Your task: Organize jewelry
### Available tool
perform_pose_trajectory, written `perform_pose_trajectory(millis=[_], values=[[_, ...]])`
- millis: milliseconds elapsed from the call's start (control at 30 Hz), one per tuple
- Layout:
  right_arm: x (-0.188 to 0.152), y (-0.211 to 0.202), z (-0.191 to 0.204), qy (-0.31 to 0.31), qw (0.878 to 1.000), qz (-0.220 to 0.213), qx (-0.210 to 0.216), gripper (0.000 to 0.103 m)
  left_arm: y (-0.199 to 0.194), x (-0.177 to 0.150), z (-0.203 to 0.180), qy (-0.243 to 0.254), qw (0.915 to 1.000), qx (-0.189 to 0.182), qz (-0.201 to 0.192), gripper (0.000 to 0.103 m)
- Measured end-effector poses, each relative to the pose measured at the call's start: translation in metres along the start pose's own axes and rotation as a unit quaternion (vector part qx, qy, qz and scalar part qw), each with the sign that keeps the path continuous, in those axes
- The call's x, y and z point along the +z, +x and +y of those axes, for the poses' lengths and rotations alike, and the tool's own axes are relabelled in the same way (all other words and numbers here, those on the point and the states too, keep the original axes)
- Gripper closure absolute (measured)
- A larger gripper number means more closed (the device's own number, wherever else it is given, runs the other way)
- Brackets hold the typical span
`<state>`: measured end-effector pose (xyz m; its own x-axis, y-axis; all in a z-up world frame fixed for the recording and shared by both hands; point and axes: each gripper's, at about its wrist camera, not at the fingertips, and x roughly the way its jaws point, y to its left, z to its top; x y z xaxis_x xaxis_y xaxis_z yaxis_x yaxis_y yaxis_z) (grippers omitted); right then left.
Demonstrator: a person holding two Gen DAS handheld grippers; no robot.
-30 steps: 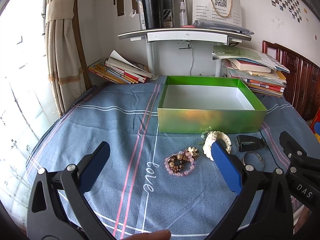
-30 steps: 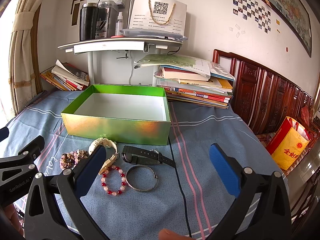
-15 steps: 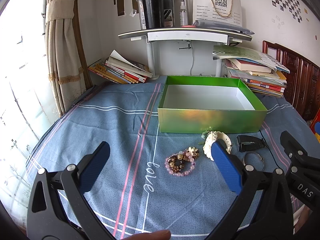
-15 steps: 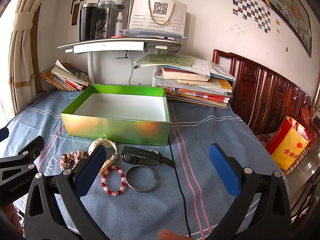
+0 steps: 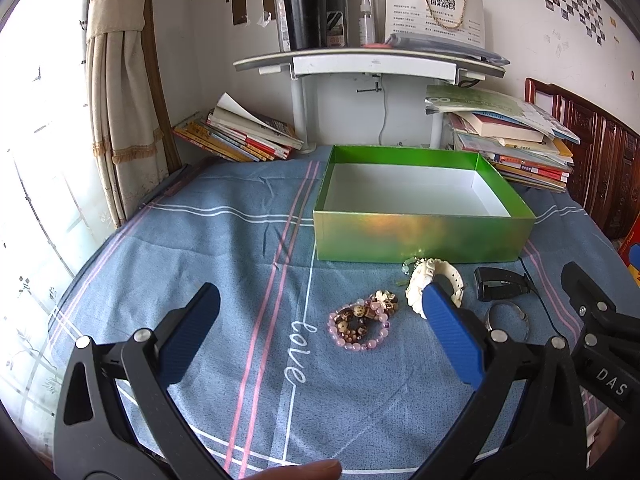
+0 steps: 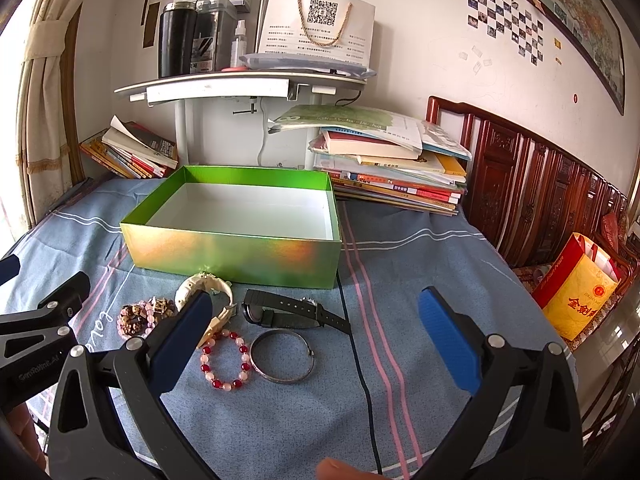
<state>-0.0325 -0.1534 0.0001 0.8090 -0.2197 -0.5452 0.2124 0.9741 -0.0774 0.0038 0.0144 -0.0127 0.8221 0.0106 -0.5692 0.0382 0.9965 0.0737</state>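
An open green box (image 5: 420, 236) (image 6: 236, 252) with a white inside stands empty on the blue cloth. In front of it lie a pink and brown bead bracelet (image 5: 360, 326) (image 6: 140, 316), a cream carved bangle (image 5: 430, 280) (image 6: 200, 284), a black watch (image 6: 292, 314) (image 5: 500, 286), a silver bangle (image 6: 282, 356) (image 5: 508, 318) and a red and pink bead bracelet (image 6: 226, 364). My left gripper (image 5: 316, 336) is open and empty, hovering near the bead bracelet. My right gripper (image 6: 316, 340) is open and empty above the silver bangle.
Stacks of books (image 6: 392, 172) (image 5: 240, 136) lie behind the box on both sides. A white shelf (image 5: 360, 66) carries a black flask and a paper bag. A black cable (image 6: 362, 380) runs across the cloth. A wooden bench (image 6: 540, 192) and a yellow bag (image 6: 580, 296) are at the right.
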Motion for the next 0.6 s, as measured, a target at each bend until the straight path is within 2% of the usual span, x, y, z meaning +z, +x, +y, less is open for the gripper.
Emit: perform_pose_trajectory(millis=[100,167,267,367,467,533,600], values=[[0.000,0.010,-0.003,-0.004,1.000,0.021,0.012,0.002,0.014,-0.001,0.003,-0.002,0.9995,-0.018,0.026,0.003],[0.000,0.027,-0.008,-0.011,0.997,0.066,0.023,0.002,0.027,0.000,0.004,-0.003,0.9982,-0.027,0.054,0.003],[-0.003,0.053,-0.012,-0.036,0.990,0.134,0.022,0.002,0.046,0.000,0.005,0.009,0.9948,-0.021,0.099,0.003],[-0.009,0.063,-0.014,-0.058,0.986,0.154,0.018,0.002,0.059,-0.002,0.000,0.032,0.9908,-0.029,0.128,0.003],[-0.010,0.068,-0.015,-0.062,0.984,0.163,0.032,0.002,0.065,-0.004,-0.008,0.046,0.9881,-0.045,0.140,0.004],[-0.008,0.075,-0.016,-0.056,0.982,0.171,0.048,0.009,0.067,-0.001,-0.014,0.053,0.9875,-0.051,0.140,0.006],[-0.003,0.084,-0.017,-0.051,0.982,0.178,0.048,0.024,0.071,0.005,-0.021,0.058,0.9876,-0.050,0.137,0.009]])
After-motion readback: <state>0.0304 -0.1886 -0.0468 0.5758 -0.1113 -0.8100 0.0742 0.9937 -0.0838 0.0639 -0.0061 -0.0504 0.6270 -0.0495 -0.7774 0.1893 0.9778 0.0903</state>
